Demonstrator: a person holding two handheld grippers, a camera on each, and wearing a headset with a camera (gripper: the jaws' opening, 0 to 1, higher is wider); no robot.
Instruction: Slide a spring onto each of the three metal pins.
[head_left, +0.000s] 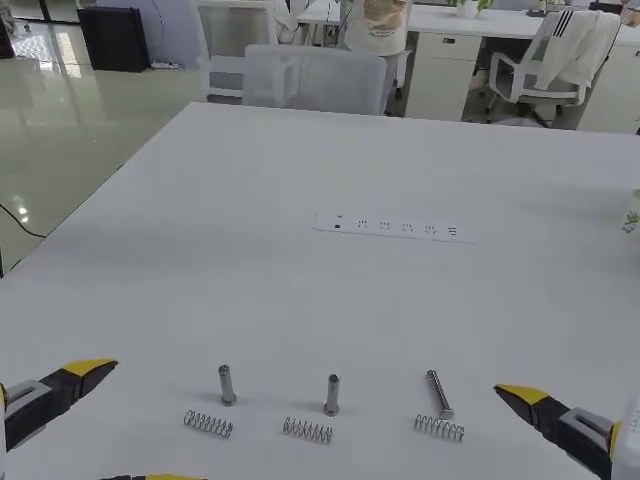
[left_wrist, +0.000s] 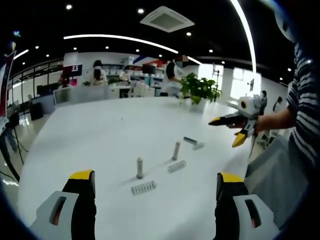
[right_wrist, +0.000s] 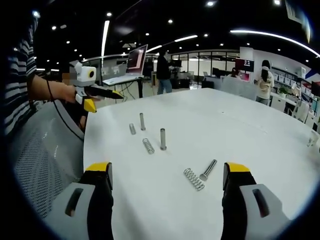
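Both your claws are spread wide and carrying nothing. The left claw (left_wrist: 156, 176), grey with yellow tips, sits at the bottom left of the head view. The right claw (right_wrist: 168, 167), same build, is at the bottom right. So I'd say the first spring isn't started yet.

Along the bottom of the head view, between the claws, three small silver wire coil springs lie flat in a row: left spring (head_left: 208, 424), middle spring (head_left: 307, 431), right spring (head_left: 439, 429). Just behind each is a short silver metal pin. The left pin (head_left: 227, 385) and middle pin (head_left: 332, 394) stand upright. The right pin (head_left: 438, 394) is tipped over; the right claw view has it lying on the desk just beside its spring.

My tip: pinch a spring near one end, not mid-coil, so the open end keeps its shape. Go light or it'll probably squash or ping away. On an upright pin, line the bore up from above and lower it on. For the fallen one, I'd steady the pin with the other claw and thread the spring along it.

The plain white desk (head_left: 300, 300) looks smooth, so parts will likely skate if nudged. Further up, centre frame, there's a flush white socket strip (head_left: 395, 228). Past the far edge there's a pale mesh office chair (head_left: 300, 78) and a glossy floor (head_left: 60, 90) at the upper left.
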